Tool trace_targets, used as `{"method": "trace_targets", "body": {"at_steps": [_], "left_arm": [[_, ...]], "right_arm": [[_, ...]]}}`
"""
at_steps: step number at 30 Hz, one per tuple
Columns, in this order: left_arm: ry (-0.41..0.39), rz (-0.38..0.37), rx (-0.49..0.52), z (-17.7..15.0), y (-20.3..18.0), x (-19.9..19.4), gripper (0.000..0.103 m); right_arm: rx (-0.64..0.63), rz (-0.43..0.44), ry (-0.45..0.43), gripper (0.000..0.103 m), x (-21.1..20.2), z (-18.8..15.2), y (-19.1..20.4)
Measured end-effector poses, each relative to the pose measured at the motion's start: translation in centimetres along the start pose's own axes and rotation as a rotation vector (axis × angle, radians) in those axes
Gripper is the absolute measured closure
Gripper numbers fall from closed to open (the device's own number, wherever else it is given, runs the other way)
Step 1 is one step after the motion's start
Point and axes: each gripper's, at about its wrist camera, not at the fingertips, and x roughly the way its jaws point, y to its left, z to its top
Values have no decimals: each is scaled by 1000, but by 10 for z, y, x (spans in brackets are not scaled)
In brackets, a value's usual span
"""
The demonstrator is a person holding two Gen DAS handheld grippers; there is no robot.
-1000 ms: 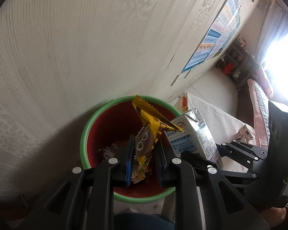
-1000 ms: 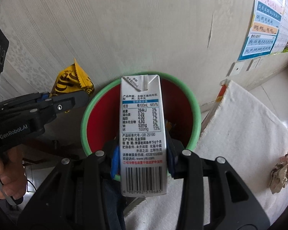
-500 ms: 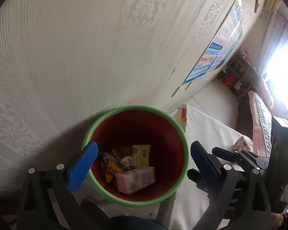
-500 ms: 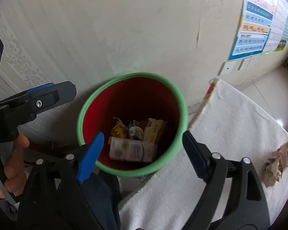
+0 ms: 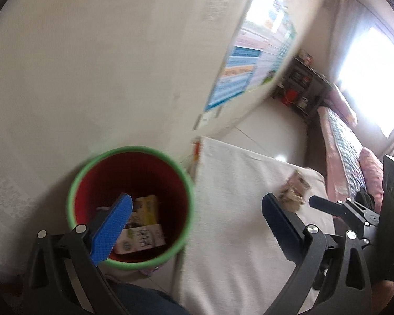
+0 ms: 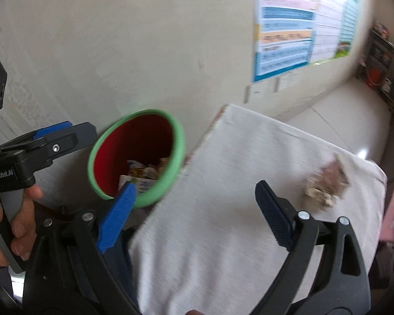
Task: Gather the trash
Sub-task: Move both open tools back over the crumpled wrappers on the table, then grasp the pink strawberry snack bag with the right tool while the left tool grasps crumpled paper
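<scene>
A red bin with a green rim (image 5: 134, 150) (image 6: 180, 141) stands on the floor against the wall. Inside it lie a white milk carton (image 5: 141, 241) (image 6: 141, 183) and a yellow wrapper (image 5: 147, 207). A crumpled brownish wad of paper (image 5: 293, 191) (image 6: 325, 183) sits on the white cloth-covered table (image 5: 236, 210) (image 6: 223, 183). My left gripper (image 5: 197, 199) hangs open and empty over the bin's right rim. My right gripper (image 6: 194, 186) is above the table's near-left edge, its jaws opening with nothing between them.
The bin stands just left of the table's edge. A blue wall chart (image 6: 283, 39) hangs behind the table. A dark shelf (image 5: 302, 89) stands in the far corner. A bed with pink bedding (image 5: 341, 141) runs along the right, under a bright window (image 5: 375, 78).
Both grippers opened, dropping the yellow wrapper and the milk carton into the bin. Both then rose and swung right, bringing the table and the paper wad into view.
</scene>
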Motion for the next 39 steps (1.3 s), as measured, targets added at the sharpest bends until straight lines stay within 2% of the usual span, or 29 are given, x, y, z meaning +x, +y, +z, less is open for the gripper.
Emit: {"method": "trace_targets", "body": {"at_steps": [11,19,30,39], "left_arm": [[20,-104,162,-3,-124,17,8],[65,-142,210,-13,-174,38,8],[167,-161,230,-26,-200,91,8],[270,-172,120,-32,-193,163,9]], "right_arm": [[176,-137,-63,12,-65,-38,-120],[246,-202,-70,12,-87,-61,-176],[273,-194,-21,12,-54,-60,-214],[297,-165,31,12,-1,-48,-238]]}}
